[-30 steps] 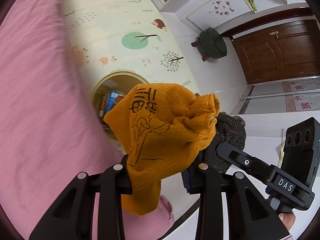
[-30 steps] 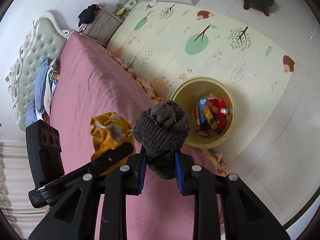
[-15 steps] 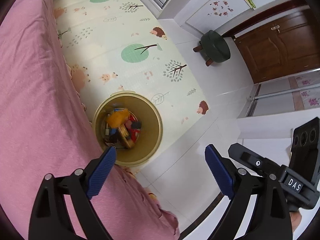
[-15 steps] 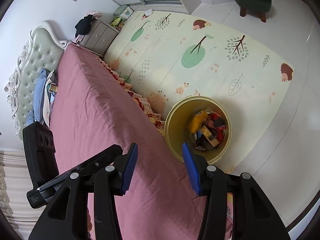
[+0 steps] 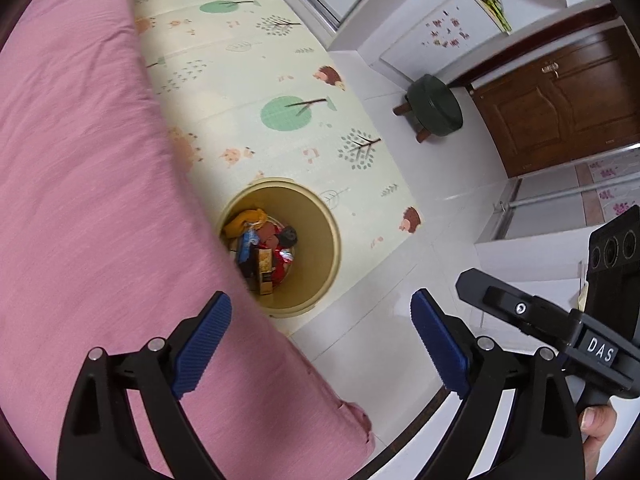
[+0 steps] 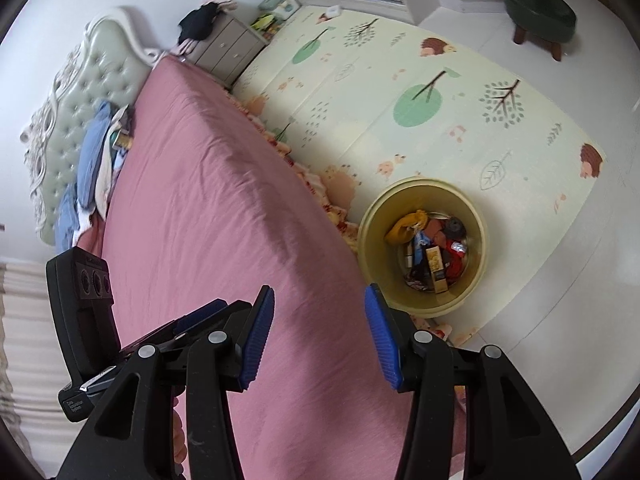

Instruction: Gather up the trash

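Two downward-looking wrist views over the edge of a bed and a floor bin.

In the left wrist view, a pink bedspread [image 5: 80,200] fills the left side. The left gripper [image 5: 320,344] hangs above the bed's edge, its blue-padded jaws spread wide with nothing between them. Just past the bed's edge stands a round yellow bin [image 5: 316,216] on a cream play mat [image 5: 248,80] printed with trees and hedgehogs. Inside the bin lie an orange knitted sock [image 5: 245,220], a dark grey knitted sock [image 5: 289,235] and a jumble of colourful wrappers and small boxes [image 5: 264,260]. Further right are a dark green round stool [image 5: 436,106] on white floor tiles and a brown wooden door [image 5: 568,100]. At the far right sits the body of the other gripper, with part of a hand [image 5: 600,428] below it.

In the right wrist view, a padded pale green headboard [image 6: 80,92] with blue bedding heaped against it is at the left, and a grey bedside cabinet [image 6: 228,48] stands beyond. The right gripper [image 6: 320,340] is over the pink cover, jaws parted and empty. To its right is the yellow bin, holding both socks, orange one to the left, on top of the wrappers. The stool is at the upper right.
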The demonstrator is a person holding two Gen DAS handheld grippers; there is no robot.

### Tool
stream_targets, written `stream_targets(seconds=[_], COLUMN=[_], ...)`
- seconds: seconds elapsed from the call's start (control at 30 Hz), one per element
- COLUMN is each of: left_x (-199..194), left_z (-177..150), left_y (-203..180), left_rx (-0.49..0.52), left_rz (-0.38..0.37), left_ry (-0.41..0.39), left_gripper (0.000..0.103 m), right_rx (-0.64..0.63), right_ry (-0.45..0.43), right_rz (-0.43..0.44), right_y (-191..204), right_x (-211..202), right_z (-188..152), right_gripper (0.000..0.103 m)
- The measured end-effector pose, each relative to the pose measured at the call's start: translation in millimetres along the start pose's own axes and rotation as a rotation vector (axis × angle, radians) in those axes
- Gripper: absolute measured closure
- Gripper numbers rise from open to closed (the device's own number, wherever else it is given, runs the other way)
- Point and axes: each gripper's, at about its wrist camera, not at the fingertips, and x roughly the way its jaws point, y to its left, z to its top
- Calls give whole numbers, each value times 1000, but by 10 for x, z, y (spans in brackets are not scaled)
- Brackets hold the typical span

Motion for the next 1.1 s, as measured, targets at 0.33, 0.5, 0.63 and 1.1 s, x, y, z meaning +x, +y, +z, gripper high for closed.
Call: stream_targets(seconds=[0.33, 0.5, 0.63, 1.1], left_x=[-573, -854, -1037, -2228], left_z=[-713, -1196, -1547, -2477], left_y=[849, 1289, 1595, 1891], left_rx=[-116, -155, -219, -320], left_rz=[99, 163, 191, 374], left_ry=[-19, -32, -44, -176], left_gripper=[8, 7, 6, 6], right_rx=[-91, -170, -236, -424], right_ry=[129, 204, 245, 252], right_rz=[15, 25, 10, 27], right_y=[688, 1084, 1335, 2367], right_x=[479, 712, 863, 487], right_z=[-619, -1028, -1343, -2108], right_gripper=[55, 49, 48, 29])
